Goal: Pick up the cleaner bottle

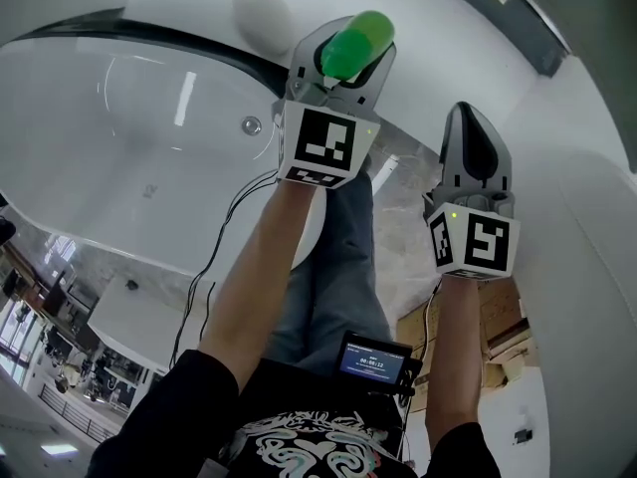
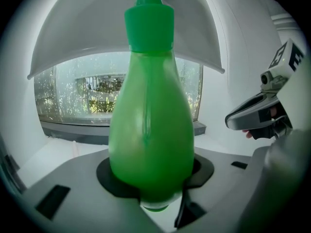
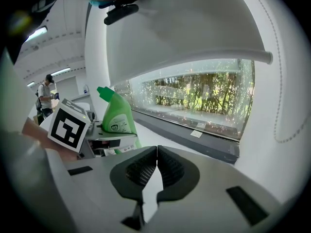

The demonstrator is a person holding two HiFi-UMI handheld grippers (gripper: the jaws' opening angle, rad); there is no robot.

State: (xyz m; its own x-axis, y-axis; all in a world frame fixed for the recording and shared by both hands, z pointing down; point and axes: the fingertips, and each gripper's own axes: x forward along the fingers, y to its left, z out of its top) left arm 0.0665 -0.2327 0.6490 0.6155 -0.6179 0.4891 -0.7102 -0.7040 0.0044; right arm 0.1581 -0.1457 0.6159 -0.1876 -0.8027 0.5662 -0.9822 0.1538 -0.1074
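Left gripper [image 1: 343, 50] closed on the green cleaner bottle [image 2: 150, 130]: pads clamp the wide lower body from both sides, cap end up, base just showing below the jaws. Bottle is off every surface, carried only by that gripper. From the right gripper view it reads upright with the angled neck tipped to the picture's left and a round label facing the camera. Left marker cube [image 1: 320, 145] sits right behind the jaws. Right gripper [image 3: 157, 165] is closed on nothing, ribbed pads meeting at the tips, held beside the left one and apart from it; its marker cube [image 1: 473, 242] faces the head camera. Both forearms are stretched forward, with a small screen unit [image 1: 373, 358] at the person's waist and jeans [image 1: 333, 277] between the arms. Below and to the left lies a white bathtub [image 1: 119, 167] with a round metal fitting [image 1: 252, 124] on its inner wall; the bottle shows against its far rim in the head view. Cardboard box [image 1: 503, 332] on the floor at right. Further off, a long window [image 3: 204, 93] with greenery behind it, and a bystander [image 3: 46, 93] far left.
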